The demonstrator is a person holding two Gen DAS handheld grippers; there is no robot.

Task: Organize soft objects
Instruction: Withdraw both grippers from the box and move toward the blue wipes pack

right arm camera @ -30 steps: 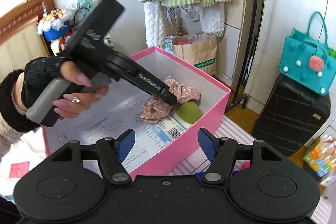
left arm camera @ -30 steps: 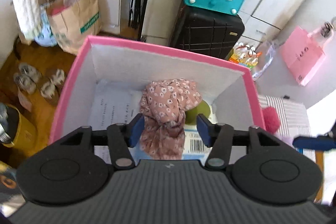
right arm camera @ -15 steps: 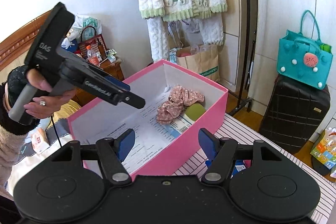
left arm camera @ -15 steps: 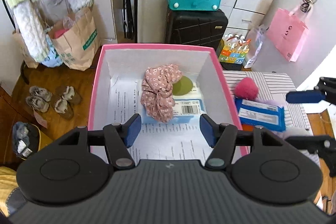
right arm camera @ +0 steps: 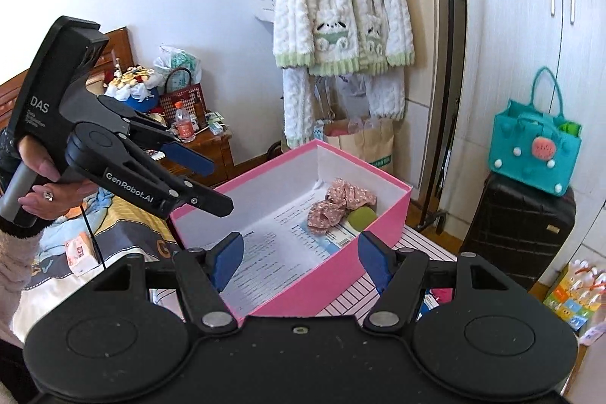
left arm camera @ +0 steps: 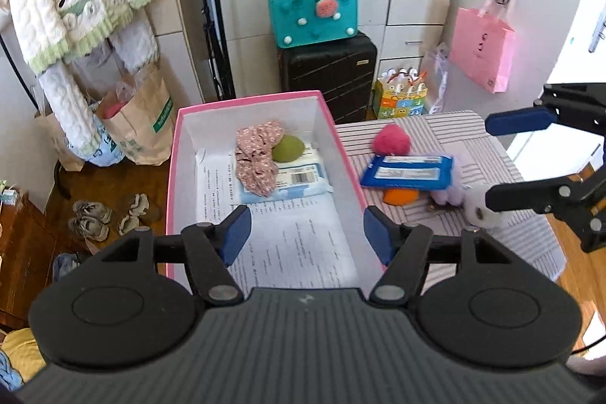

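The pink box (left arm camera: 342,154) (right arm camera: 382,177) holds a floral scrunchie (left arm camera: 254,154) (right arm camera: 333,205), a green puff (left arm camera: 288,148) (right arm camera: 361,218) and a wipes pack (left arm camera: 299,177) on a printed sheet. My left gripper (left arm camera: 307,238) (right arm camera: 215,186) hovers above the box's near end, its jaws opening with nothing between them. On the striped table right of the box lie a pink pom (left arm camera: 392,139), a blue pack (left arm camera: 407,171), an orange piece (left arm camera: 401,196) and a lilac plush (left arm camera: 450,192). My right gripper (right arm camera: 301,258) (left arm camera: 492,159) is open and empty above that pile.
A black suitcase (left arm camera: 327,74) with a teal felt bag (left arm camera: 312,12) stands behind the box. A paper bag (left arm camera: 140,124) and slippers (left arm camera: 91,214) are on the floor to the left. A fleece jacket (right arm camera: 341,14) hangs on the wall. A person's hand (right arm camera: 49,184) holds the left gripper.
My left gripper has risen and drawn back out of the box, leaving the floral scrunchie inside, and its jaws have widened. The right gripper has also lifted and pulled back.
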